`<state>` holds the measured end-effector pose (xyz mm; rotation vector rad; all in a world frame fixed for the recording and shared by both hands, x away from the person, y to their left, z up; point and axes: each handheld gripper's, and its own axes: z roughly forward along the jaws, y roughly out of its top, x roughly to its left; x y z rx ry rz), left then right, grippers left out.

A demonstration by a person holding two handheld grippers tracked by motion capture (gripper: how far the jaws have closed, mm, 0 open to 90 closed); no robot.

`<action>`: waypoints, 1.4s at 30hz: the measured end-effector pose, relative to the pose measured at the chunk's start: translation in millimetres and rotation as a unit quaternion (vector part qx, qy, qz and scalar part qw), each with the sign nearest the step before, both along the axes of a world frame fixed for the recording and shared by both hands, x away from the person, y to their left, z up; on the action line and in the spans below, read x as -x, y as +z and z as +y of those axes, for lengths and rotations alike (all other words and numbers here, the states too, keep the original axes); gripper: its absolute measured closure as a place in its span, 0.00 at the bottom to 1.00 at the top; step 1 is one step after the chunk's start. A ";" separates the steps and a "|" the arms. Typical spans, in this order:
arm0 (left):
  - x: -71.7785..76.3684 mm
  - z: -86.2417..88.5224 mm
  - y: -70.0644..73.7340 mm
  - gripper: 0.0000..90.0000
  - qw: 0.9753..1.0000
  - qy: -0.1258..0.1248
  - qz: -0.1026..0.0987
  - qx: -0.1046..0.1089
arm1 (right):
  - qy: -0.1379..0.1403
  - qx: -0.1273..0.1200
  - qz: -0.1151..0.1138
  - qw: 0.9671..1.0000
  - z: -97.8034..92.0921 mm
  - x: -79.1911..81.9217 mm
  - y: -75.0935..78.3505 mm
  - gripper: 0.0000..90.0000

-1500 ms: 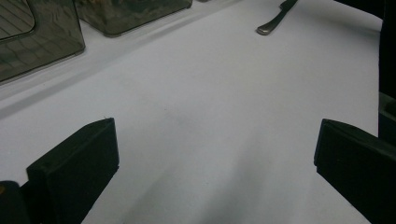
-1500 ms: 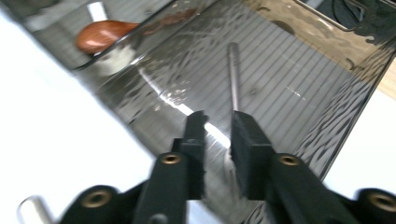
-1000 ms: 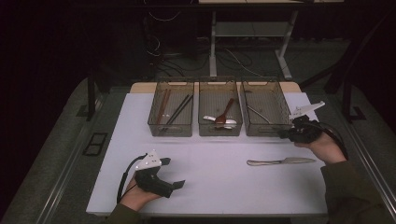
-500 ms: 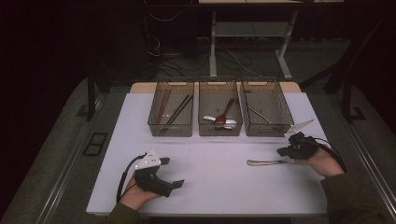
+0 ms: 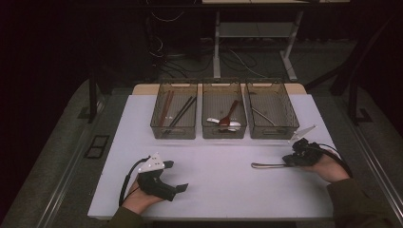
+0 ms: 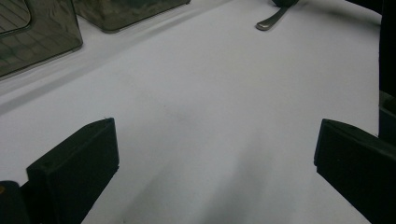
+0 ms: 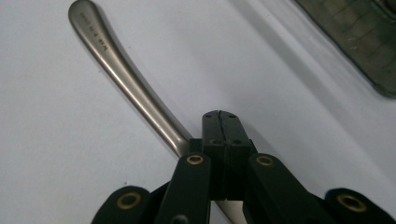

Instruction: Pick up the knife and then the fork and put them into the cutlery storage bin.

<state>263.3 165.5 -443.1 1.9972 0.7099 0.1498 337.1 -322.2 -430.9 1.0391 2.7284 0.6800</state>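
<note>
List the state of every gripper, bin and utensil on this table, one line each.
Left gripper: open, empty.
Right gripper: shut on knife.
Knife: flat on the table.
Left bin: holds chopsticks.
Middle bin: holds spoons.
Right bin: holds metal cutlery.

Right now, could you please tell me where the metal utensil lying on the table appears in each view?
High view: the metal utensil lies at right on the white table, its handle pointing left from the right claw.
Left gripper view: its handle tip shows at the top edge.
Right gripper view: its handle runs up-left from the shut jaws.
Shared landmark: the rightmost bin.
</note>
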 end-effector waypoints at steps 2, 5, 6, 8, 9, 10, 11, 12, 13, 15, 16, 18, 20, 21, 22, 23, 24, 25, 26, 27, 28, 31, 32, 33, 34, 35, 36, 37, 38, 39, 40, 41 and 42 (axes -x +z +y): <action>0.0 0.0 0.0 0.00 1.000 0.000 0.001 0.001 | 0.004 0.000 0.006 1.000 -0.7 1.8 0.5 1.00; 0.1 -0.4 0.0 0.00 1.000 -0.002 0.000 0.000 | 0.011 -0.003 0.011 1.000 -1.3 5.4 0.6 1.00; 0.2 -0.5 0.0 0.00 1.000 -0.002 0.001 0.000 | 0.013 -0.004 0.013 1.000 -1.5 6.9 0.7 1.00; 0.3 -0.6 0.1 0.00 1.000 -0.003 0.000 -0.001 | 0.019 -0.003 0.017 1.000 -1.6 10.4 1.2 1.00; 0.3 -0.7 0.1 0.00 1.000 -0.003 0.001 0.000 | 0.024 -0.003 0.019 1.000 -1.4 12.4 1.4 1.00; 0.3 -0.7 0.1 0.00 1.000 -0.003 0.001 0.000 | 0.028 -0.002 0.021 0.999 -1.3 14.6 1.4 1.00; 0.3 -0.8 0.0 0.00 1.000 -0.003 0.001 0.000 | 0.033 -0.003 0.025 0.999 -1.1 17.1 1.8 1.00; 0.3 -0.8 0.1 0.00 1.000 -0.004 0.001 0.000 | 0.038 -0.003 0.028 0.999 -0.9 19.6 1.9 1.00; 0.4 -1.0 -0.1 0.00 1.000 -0.004 0.001 0.000 | 0.044 0.000 0.030 0.999 -0.8 22.1 2.1 1.00; 0.6 -1.4 -0.2 0.00 1.000 -0.004 0.001 0.001 | 0.053 0.001 0.036 0.998 0.2 27.4 2.6 1.00; 0.6 -1.5 -0.1 0.00 1.000 -0.005 0.001 0.000 | 0.056 0.000 0.040 0.998 1.2 30.2 2.8 1.00; 0.7 -1.8 -0.1 0.00 1.000 -0.005 0.001 0.001 | 0.063 0.003 0.041 0.997 2.7 33.9 3.2 1.00; 0.6 -2.1 -0.2 0.00 1.000 -0.005 0.001 0.001 | 0.065 0.008 0.040 0.997 3.4 34.1 4.0 0.99; 0.6 -2.1 -0.2 0.00 1.000 -0.006 0.001 0.000 | 0.065 0.012 0.039 0.997 3.9 33.7 5.3 0.97; 0.5 -2.2 -0.2 0.00 1.000 -0.007 0.001 0.000 | 0.062 0.013 0.036 0.997 4.9 33.2 7.4 0.93; 0.5 -2.4 -0.3 0.00 1.000 -0.007 0.001 -0.001 | 0.062 0.013 0.037 0.997 6.6 33.1 10.3 0.88; 0.5 -2.6 -0.3 0.00 1.000 -0.006 0.001 -0.001 | 0.068 0.014 0.032 0.997 8.9 33.0 13.3 0.86; 0.4 -2.6 -0.3 0.00 1.000 -0.007 0.001 0.000 | 0.068 0.013 0.031 0.997 11.9 32.9 16.2 0.85; 0.4 -2.7 -0.3 0.00 1.000 -0.008 0.002 0.001 | 0.070 0.012 0.036 0.997 15.2 32.6 18.4 0.83; 0.5 -2.8 -0.3 0.00 1.000 -0.009 0.001 0.003 | 0.074 0.014 0.038 0.996 19.0 32.1 19.8 0.82; 0.5 -2.8 -0.2 0.00 1.000 -0.010 0.001 0.004 | 0.080 0.018 0.041 0.996 22.3 30.9 20.5 0.82; 0.5 -2.8 -0.2 0.00 1.000 -0.010 -0.002 0.004 | 0.092 0.037 0.050 0.994 32.8 26.9 19.2 0.81; 0.2 -2.8 -0.2 0.00 1.000 -0.010 -0.003 0.005 | 0.096 0.047 0.054 0.993 35.8 25.4 18.2 0.81; -0.1 -2.7 -0.2 0.00 1.000 -0.010 -0.004 0.006 | 0.099 0.054 0.057 0.992 39.1 24.6 17.4 0.81; -0.8 -2.7 -0.2 0.00 1.000 -0.010 -0.005 0.006 | 0.098 0.063 0.060 0.991 41.9 23.8 16.3 0.81; -1.5 -2.8 -0.4 0.00 1.000 -0.010 -0.006 0.007 | 0.103 0.071 0.062 0.990 44.2 22.9 15.2 0.81; -2.2 -2.7 -0.5 0.00 1.000 -0.012 -0.006 0.005 | 0.108 0.078 0.066 0.989 46.2 21.9 14.0 0.81; -2.7 -2.9 -0.7 0.00 1.000 -0.011 -0.006 0.004 | 0.108 0.089 0.068 0.988 48.6 21.8 12.8 0.81; -3.1 -3.1 -1.0 0.00 1.000 -0.011 -0.005 0.004 | 0.112 0.099 0.071 0.986 50.3 21.1 11.3 0.82; -3.3 -3.3 -1.1 0.00 1.000 -0.011 -0.005 0.004 | 0.115 0.105 0.071 0.985 51.7 20.8 10.2 0.82; -3.3 -3.5 -1.2 0.00 1.000 -0.011 -0.005 0.005 | 0.115 0.109 0.073 0.985 53.0 20.7 10.6 0.83; -3.4 -3.6 -1.2 0.00 1.000 -0.012 -0.005 0.004 | 0.115 0.109 0.077 0.984 54.4 21.0 10.9 0.83; -3.2 -3.9 -1.3 0.00 1.000 -0.011 -0.005 0.005 | 0.119 0.117 0.076 0.983 55.4 20.2 10.7 0.83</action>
